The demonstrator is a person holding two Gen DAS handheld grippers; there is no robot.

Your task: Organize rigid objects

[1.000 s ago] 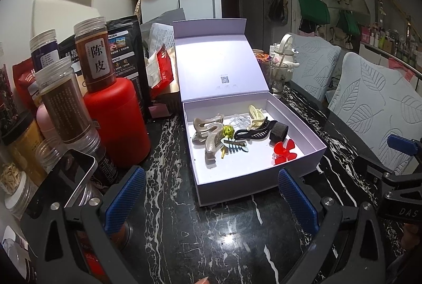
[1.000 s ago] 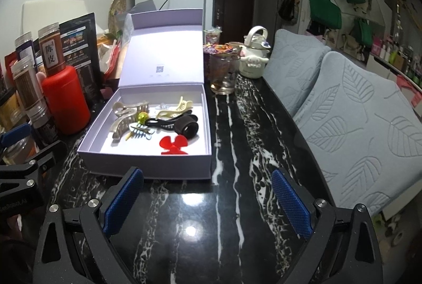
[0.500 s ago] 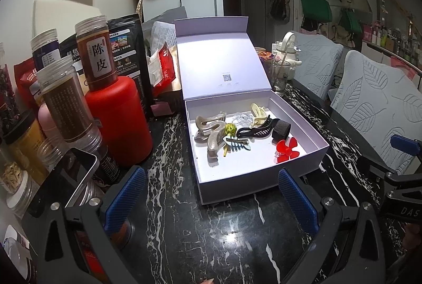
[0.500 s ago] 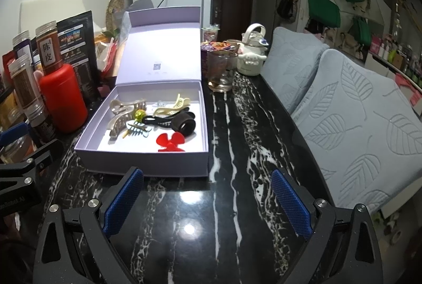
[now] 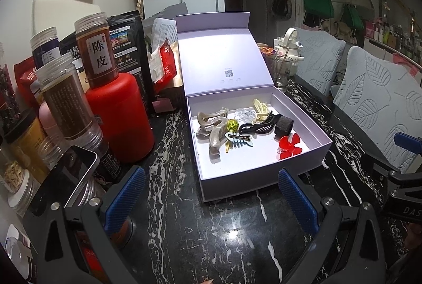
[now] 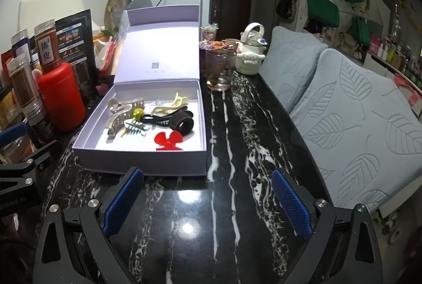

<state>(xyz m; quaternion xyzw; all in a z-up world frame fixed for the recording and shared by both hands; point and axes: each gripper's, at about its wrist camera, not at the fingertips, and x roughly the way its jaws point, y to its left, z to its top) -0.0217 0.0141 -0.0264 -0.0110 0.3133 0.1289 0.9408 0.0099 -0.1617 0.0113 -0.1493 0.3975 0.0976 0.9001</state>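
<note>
A lilac box (image 5: 263,178) (image 6: 142,160) stands on the black marble table with its lid tilted up behind it. Inside lie several hair clips: a beige claw clip (image 5: 215,129) (image 6: 120,115), a black clip (image 5: 259,125), a cream clip (image 6: 171,104), a red flower clip (image 5: 288,145) (image 6: 168,141), a blue comb clip (image 5: 238,141) and a black hair ring (image 6: 182,124). My left gripper (image 5: 211,197) is open, just short of the box's near wall. My right gripper (image 6: 208,201) is open too, near the box's front right corner. Both are empty.
A red canister (image 5: 118,118) and several spice jars crowd the table's left side, with a phone (image 5: 63,178) lying there. A glass (image 6: 220,70) and a white kettle (image 6: 250,52) stand behind the box. Grey leaf-pattern chairs (image 6: 369,120) line the right edge.
Both grippers have pulled back and risen slightly from the box. The clips inside have not moved.
</note>
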